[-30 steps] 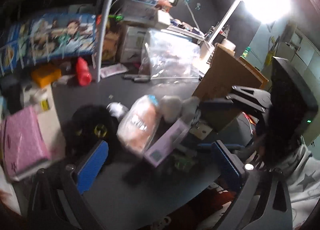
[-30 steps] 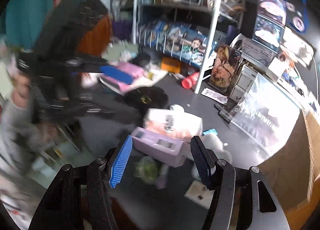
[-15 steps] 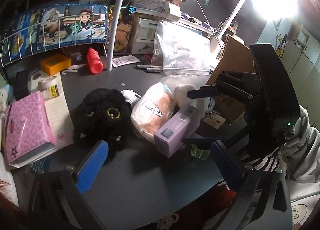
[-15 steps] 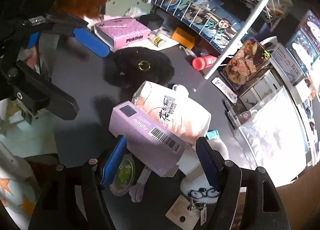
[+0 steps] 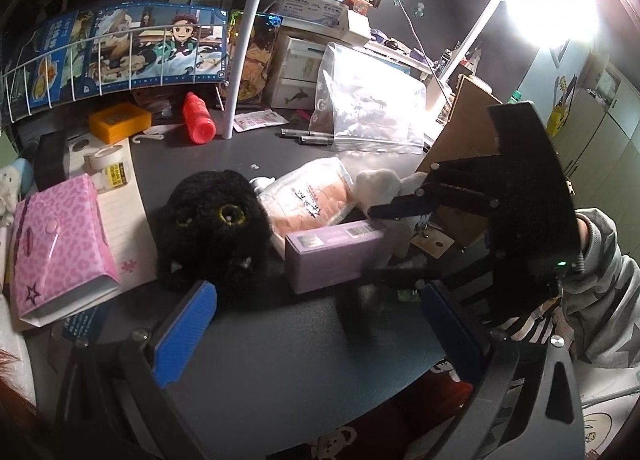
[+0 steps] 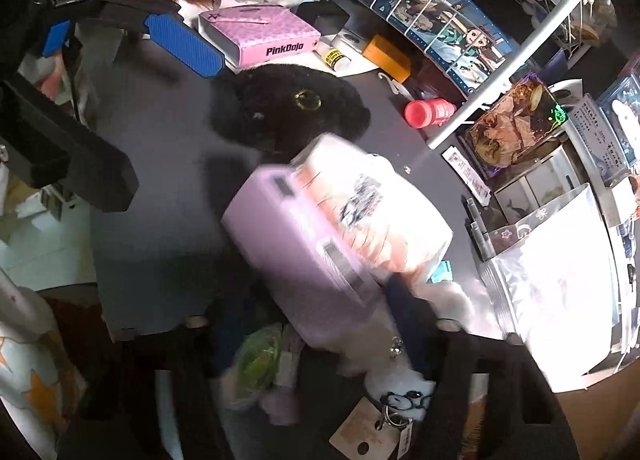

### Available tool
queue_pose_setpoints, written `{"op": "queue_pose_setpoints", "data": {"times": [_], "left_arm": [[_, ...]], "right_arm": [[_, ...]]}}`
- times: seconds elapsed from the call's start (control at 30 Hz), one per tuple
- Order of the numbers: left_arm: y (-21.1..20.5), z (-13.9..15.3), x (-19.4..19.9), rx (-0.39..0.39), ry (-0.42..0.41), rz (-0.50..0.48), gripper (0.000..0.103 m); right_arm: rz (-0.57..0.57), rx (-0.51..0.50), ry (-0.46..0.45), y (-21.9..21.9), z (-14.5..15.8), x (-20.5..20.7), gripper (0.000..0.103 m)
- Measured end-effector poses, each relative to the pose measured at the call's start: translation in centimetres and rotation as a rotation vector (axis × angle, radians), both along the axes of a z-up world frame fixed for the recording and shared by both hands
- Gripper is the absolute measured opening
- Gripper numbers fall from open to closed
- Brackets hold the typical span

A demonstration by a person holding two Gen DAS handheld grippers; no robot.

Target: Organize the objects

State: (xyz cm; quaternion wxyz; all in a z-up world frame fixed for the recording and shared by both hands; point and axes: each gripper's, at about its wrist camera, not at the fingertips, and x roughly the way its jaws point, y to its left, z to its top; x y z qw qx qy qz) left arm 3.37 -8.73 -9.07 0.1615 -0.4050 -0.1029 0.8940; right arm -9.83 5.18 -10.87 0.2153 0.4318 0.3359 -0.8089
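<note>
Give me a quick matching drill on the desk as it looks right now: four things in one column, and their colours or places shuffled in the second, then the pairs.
Things:
1. plush cat
2. small box
3. bottle
4. leopard-print box

Descriptions:
A. red, lying by the white rack pole
B. black, with yellow eyes, mid-desk
C. pink, at the left edge of the desk in the left wrist view
D. lilac, between the fingers of the right gripper

Pairs: 1-B, 2-D, 3-A, 4-C
</note>
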Motion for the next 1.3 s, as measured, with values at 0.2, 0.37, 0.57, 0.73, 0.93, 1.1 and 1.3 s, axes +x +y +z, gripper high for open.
{"op": "queue_pose_setpoints", "data": {"times": [0.2, 0.37, 0.57, 0.73, 0.93, 1.1, 1.3], "left_arm": [[-0.2, 0.1, 0.1, 0.005, 0.007, 0.007, 0.102], [-0.4, 0.4, 0.2, 0.007, 0.018, 0.013, 0.102], [-0.1, 0.3, 0.0, -0.002, 0.009, 0.001, 0.102], [-0.2, 0.5, 0.2, -0.002, 0.012, 0.001, 0.102], [-0.5, 0.5, 0.4, -0.007, 0.01, 0.012, 0.102], [-0.9, 0.3, 0.6, -0.003, 0.006, 0.031, 0.102], [-1.4, 0.2, 1.1, 0.0, 0.0, 0.051, 0.102]], "right_arm": [[0.016, -0.034, -0.016, 0.0, 1.3, 0.9, 0.027], [-0.014, -0.127, -0.027, -0.1, 3.1, 1.5, 0.024], [-0.026, -0.159, -0.096, -1.2, 2.5, 2.3, 0.024], [-0.143, -0.337, -0.264, 0.3, 1.5, 0.7, 0.017], [-0.108, -0.33, -0.202, 0.3, 1.7, 1.0, 0.033], [-0.02, -0.27, -0.118, -0.5, 2.2, 0.9, 0.075], [0.078, -0.24, -0.176, -1.6, 0.2, -1.0, 0.075]]}}
